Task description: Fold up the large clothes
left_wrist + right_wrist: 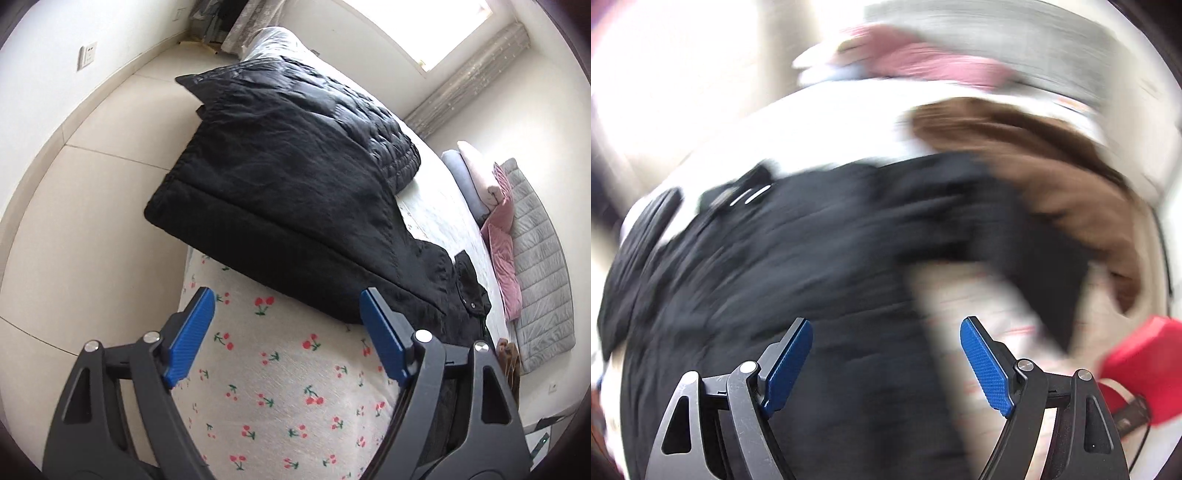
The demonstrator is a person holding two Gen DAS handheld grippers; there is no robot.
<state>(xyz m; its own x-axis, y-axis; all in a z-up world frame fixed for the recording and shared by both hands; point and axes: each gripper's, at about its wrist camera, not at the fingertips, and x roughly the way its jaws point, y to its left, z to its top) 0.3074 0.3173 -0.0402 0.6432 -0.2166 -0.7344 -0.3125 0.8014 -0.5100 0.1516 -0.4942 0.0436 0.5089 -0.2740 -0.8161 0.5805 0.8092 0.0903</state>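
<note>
The right wrist view is motion-blurred, smearing the black jacket [798, 258] and a brown garment [1052, 173].

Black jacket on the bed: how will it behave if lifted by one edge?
The black jacket is probably floppy: it drapes over the bed edge and creases. Its quilted padding suggests bulk, likely light for its size. The sheen hints it may slip between the fingers.
</note>
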